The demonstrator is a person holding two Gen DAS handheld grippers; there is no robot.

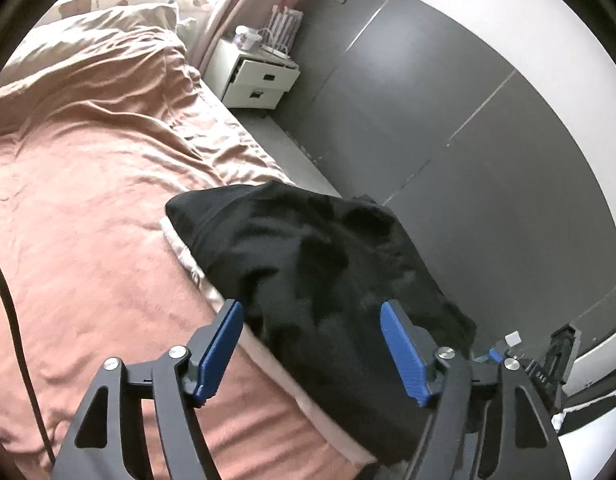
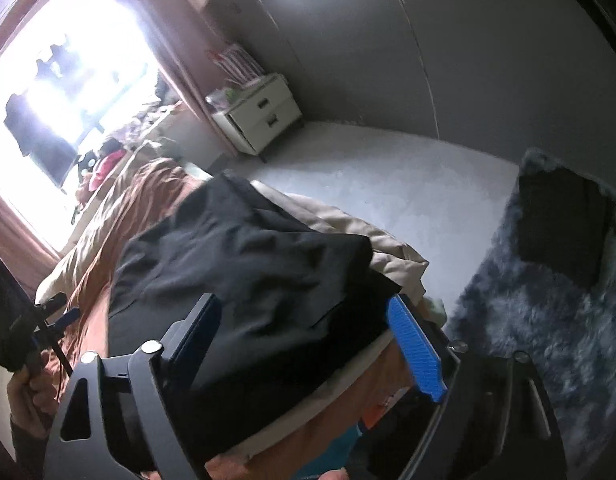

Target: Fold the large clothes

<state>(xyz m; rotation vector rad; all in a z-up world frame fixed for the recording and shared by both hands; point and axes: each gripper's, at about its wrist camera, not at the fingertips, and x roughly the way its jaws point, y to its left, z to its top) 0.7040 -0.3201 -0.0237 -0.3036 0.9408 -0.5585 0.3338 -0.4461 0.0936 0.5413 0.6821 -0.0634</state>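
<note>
folded black garment sits at the bed's edge

we see the bed (image 1: 88, 184) in its rust-coloured cover carrying the black garment (image 1: 308, 256) by the side nearest the floor, one end spilling over. its long axis seems to run along that edge, toward the nightstand (image 1: 260, 76). it could slide off if nudged. our left gripper (image 1: 311, 344) and right gripper (image 2: 304, 344) have fingers released, grasping nothing.
</note>
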